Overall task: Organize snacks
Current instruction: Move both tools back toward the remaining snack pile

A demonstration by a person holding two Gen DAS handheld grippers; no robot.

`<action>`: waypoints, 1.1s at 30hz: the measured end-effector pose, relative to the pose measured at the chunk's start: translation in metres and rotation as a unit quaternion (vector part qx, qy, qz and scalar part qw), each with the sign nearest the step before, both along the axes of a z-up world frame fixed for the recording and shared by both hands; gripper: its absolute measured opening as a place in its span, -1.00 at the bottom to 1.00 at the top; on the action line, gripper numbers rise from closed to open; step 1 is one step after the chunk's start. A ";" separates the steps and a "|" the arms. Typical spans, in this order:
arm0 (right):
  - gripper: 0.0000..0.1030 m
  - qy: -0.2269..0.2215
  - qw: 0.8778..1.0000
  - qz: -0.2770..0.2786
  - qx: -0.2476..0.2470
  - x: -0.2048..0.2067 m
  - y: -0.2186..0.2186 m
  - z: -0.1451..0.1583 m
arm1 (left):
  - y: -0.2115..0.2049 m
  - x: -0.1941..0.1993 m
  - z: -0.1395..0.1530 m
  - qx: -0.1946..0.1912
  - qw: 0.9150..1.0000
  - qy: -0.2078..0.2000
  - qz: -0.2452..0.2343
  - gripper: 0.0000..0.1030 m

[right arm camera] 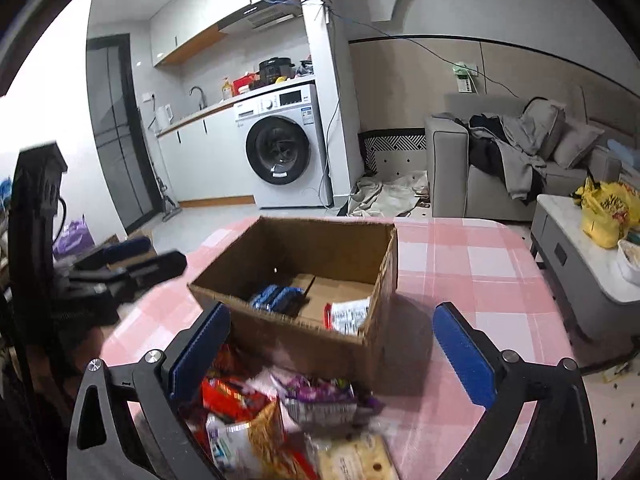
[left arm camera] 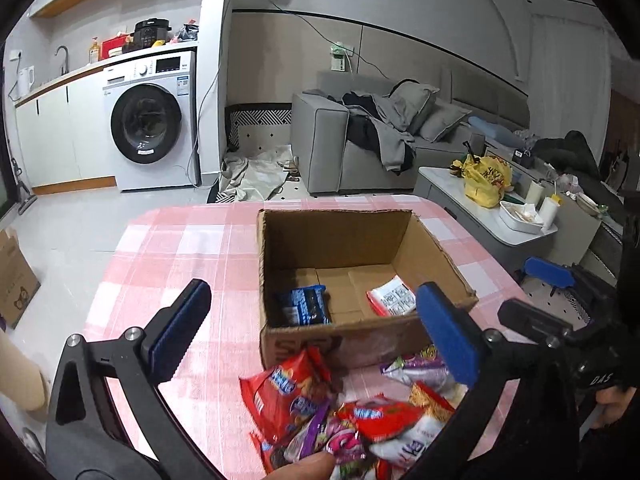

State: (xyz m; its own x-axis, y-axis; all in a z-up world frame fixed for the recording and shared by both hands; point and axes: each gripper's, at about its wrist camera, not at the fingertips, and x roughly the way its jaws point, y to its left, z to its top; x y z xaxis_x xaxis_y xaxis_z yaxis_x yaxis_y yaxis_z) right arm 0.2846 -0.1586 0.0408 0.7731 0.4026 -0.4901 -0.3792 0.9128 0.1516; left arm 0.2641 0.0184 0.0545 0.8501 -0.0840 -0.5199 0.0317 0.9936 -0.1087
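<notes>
An open cardboard box (left arm camera: 340, 240) (right arm camera: 288, 336) stands on the pink checked table (left arm camera: 168, 248) (right arm camera: 460, 264). Inside it lie a blue packet (left arm camera: 304, 306) (right arm camera: 276, 298) and a white and red packet (left arm camera: 392, 296) (right arm camera: 348, 316). A pile of snack packets (left arm camera: 340, 412) (right arm camera: 280, 412), mostly red, purple and orange, lies on the cloth just in front of the box. My left gripper (left arm camera: 314, 288) hovers open above the pile with nothing between its blue pads. Over the same pile, my right gripper (right arm camera: 333, 311) is also open and empty. Each gripper shows at the edge of the other's view.
A person's thumb (left arm camera: 304, 464) shows at the bottom edge. To the right of the table stands a low coffee table (left arm camera: 452, 184) with a yellow bag (left arm camera: 486, 180). A grey sofa (left arm camera: 320, 140) and a washing machine (left arm camera: 148, 124) lie beyond. A carton (left arm camera: 14, 280) sits on the floor at left.
</notes>
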 end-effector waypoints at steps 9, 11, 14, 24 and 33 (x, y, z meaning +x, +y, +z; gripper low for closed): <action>1.00 0.011 1.000 0.010 -0.027 -0.029 0.002 -0.012 | 0.018 -0.049 -0.004 0.012 1.000 0.007 0.014 0.98; 1.00 0.015 0.999 0.011 -0.031 -0.034 0.001 -0.016 | 0.021 -0.057 -0.005 0.013 1.000 0.011 0.020 0.98; 1.00 0.026 0.999 0.012 -0.037 -0.038 -0.002 -0.024 | 0.022 -0.068 -0.011 0.016 1.000 0.017 0.020 0.98; 1.00 0.060 0.997 -0.009 -0.037 -0.044 -0.018 -0.042 | 0.019 -0.085 -0.044 0.006 0.998 0.060 0.019 0.98; 1.00 0.077 0.995 -0.017 -0.063 -0.050 -0.022 -0.059 | 0.012 -0.101 -0.071 0.006 0.995 0.102 0.020 0.98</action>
State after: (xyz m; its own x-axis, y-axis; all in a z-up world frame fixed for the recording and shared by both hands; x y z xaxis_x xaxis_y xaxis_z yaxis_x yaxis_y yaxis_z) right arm 0.2344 -0.1805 -0.0178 0.6971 0.3057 -0.6485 -0.3298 0.9399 0.0885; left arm 0.1630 0.0300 -0.0162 0.7288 -0.0449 -0.6832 -0.0287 0.9950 -0.0961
